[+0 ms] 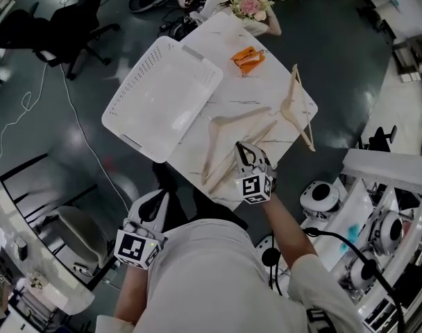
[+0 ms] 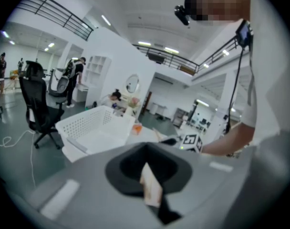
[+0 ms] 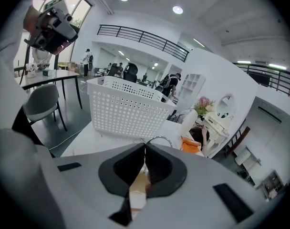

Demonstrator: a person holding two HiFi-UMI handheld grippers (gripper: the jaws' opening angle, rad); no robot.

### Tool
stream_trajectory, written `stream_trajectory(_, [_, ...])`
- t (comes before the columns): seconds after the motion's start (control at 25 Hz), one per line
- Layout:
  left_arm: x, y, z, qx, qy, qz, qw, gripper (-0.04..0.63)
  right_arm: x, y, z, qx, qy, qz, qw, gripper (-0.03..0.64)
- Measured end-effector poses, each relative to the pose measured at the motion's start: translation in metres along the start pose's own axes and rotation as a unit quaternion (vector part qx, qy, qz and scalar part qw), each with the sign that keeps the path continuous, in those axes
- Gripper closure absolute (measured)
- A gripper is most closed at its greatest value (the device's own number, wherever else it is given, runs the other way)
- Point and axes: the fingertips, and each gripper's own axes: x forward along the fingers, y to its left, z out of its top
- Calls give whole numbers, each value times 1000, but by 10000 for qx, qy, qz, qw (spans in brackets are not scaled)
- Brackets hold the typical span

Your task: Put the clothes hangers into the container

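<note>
Table (image 1: pixel 266 89): white marble top, set corner-on to the person; everything for the task sits within reach of both hands.

Container (image 1: pixel 145 75): white perforated basket on the table's left side, overhanging the edge; open side up and empty, so a hanger can go in from above.

Spare hangers: one wooden hanger (image 1: pixel 242 114) lies flat just beside the container, a second hanger (image 1: pixel 292 103) lies well apart at the right corner; both wait their turn, neither is in the container yet.

Held hanger (image 1: pixel 266 130): under the right gripper (image 1: pixel 242 150), near the table's front edge; I judge it taken by the hook because the thin wire suits a narrow pinch and lets the wooden body hang free.

Left gripper (image 1: pixel 155 203): low and off the table by the person's hip; claw closed with nothing in it; parked out of the way, by my reading.

Right claw: pressed together on the chrome hook (image 3: pixel 158 139), whose curve shows just past the tips.

Orientation: held hanger's long axis runs lower-left to upper-right in the head view, about parallel to the near right table edge; hook end points up into the claw, shoulders spread either side.
</note>
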Motion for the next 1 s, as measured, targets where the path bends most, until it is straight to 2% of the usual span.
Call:
stream_trajectory(0.44, [-14,16,18,80,-236,37,9997,594,-24,-18,35,509,-227,-332,9979,611])
stream_trajectory(0.6, [-17,30,28,88,-345,61,9993,594,-35,-31,67,732,-539,-368,9952,610])
stream_trajectory(0.8, [-16,51,35,110,-468,98,9988,594,-44,-50,106,749,-820,-391,9930,611])
stream_trajectory(1.0, [-26,75,46,102,-567,223,9981,594,-58,-74,165,869,-1314,-448,9865,611])
